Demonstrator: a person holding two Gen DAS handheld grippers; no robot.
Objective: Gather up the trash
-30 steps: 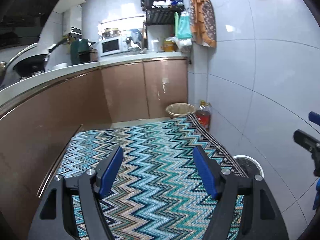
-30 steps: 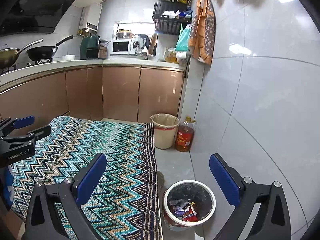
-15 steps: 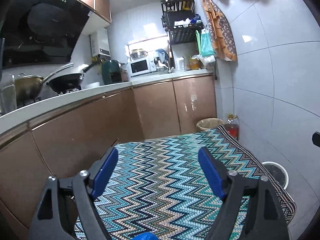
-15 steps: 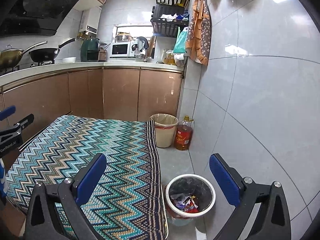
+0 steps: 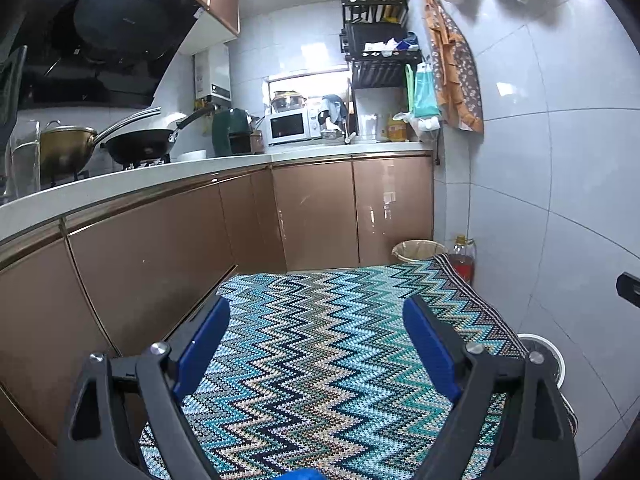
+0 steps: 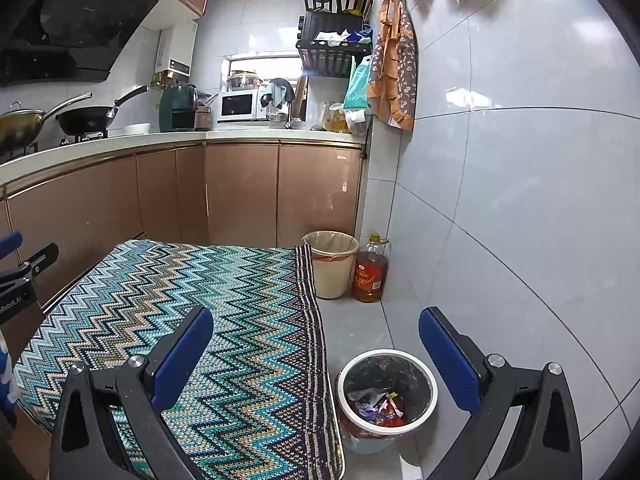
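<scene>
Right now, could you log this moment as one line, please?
left gripper open | right gripper open | bin holds trash

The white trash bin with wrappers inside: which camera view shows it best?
The right wrist view: the white trash bin is seen from above, with its whole rim and the wrappers inside. The left wrist view shows only part of its rim, behind the zigzag cloth and a gripper finger.

Tabletop [image 6: 240, 320]: knitted zigzag cloth, coarse and matt. Beside it, white bin [image 6: 386, 396]: smooth plastic, crinkled black liner, glossy wrappers [image 6: 378, 402] inside. Beyond it, oil bottle [image 6: 370, 268]: clear plastic. Wall tiles [image 6: 520, 200] and cabinet doors [image 6: 244, 196]: glossy, reflective.
</scene>
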